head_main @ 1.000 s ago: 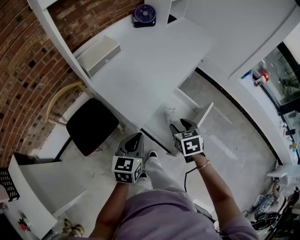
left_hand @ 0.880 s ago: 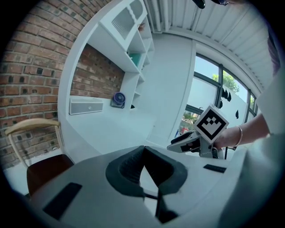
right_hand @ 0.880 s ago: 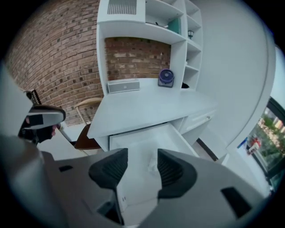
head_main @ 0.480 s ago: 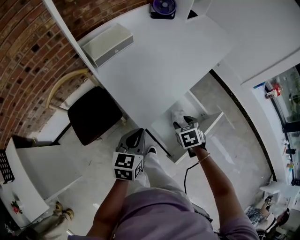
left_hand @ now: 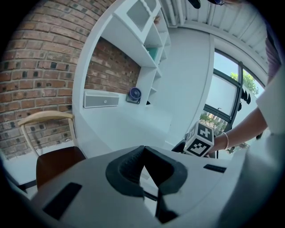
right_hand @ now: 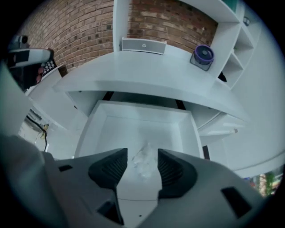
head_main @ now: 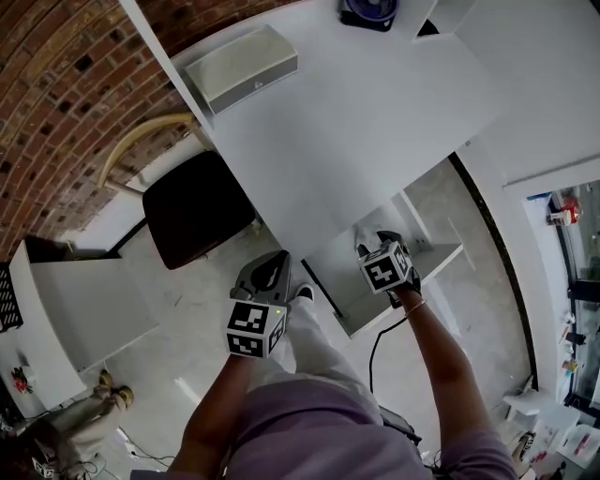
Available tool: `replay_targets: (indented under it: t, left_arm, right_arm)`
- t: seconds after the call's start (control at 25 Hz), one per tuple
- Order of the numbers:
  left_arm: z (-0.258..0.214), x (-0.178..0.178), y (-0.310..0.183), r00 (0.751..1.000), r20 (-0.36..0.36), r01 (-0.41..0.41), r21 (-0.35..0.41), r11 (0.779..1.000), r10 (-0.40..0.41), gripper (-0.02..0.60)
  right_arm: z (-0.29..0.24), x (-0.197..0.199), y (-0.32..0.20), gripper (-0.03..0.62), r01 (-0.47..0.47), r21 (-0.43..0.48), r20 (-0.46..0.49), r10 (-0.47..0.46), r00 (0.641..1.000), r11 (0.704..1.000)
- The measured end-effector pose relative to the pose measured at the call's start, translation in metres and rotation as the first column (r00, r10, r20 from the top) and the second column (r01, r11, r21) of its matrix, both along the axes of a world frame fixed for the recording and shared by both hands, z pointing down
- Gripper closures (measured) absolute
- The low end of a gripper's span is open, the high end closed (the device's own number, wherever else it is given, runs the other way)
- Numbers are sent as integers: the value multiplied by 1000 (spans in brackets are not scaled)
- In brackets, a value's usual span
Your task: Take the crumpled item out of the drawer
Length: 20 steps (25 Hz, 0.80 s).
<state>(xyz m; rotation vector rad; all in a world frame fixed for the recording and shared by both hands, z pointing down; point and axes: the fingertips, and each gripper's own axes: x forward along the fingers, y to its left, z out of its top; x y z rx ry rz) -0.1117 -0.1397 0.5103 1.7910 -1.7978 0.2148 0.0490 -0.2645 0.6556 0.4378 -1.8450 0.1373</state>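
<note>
— We're looking down on one white tabletop (head_main: pixel 328 122) by a brick wall (head_main: pixel 56 84). It carries one grey box (head_main: pixel 242 67) at ten o'clock and one fan (head_main: pixel 367 9) at twelve.

— We count one drawer (right_hand: pixel 142 111), open at the tabletop's five o'clock, with one crumpled item (right_hand: pixel 144 162) on its floor.

— And two grippers. Our right gripper (right_hand: pixel 142 152) hangs over the drawer, jaws apart, the item in the gap.

— Our left gripper (left_hand: pixel 143 149) is closed on nothing, at the drawer's nine o'clock.
</note>
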Motion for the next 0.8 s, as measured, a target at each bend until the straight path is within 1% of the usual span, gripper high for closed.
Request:
replay_targets:
  t: [0.08,0.24,0.4,0.6,0.8]
  left_arm:
    - [3,-3,1,1000,-1,16,-11,1000,-16,581]
    - [9,-8,1,999,-3,49,-26,998,-49,581]
    - [12,-12,-1,997,0,72,-35,997,-72,581]
    - [13,-21,-5,996,6,93,-41,995,-93,581]
    - [16,-25,-8,993,7,117,-56,992,-116,581]
  right_arm:
    - [10,0,-2,376,37,-16,-28,-37,999,999]
    - [28,-1,-4,364,91,-66,-51,-94,994,994]
    - [42,-2,-2,345,180,-108,-56,-187,981,978]
    - [52,-4,-1,330,282,-147,-56,-293,954,948]
    - [65,-1,4,310,409,-177,-88,-428,899,895]
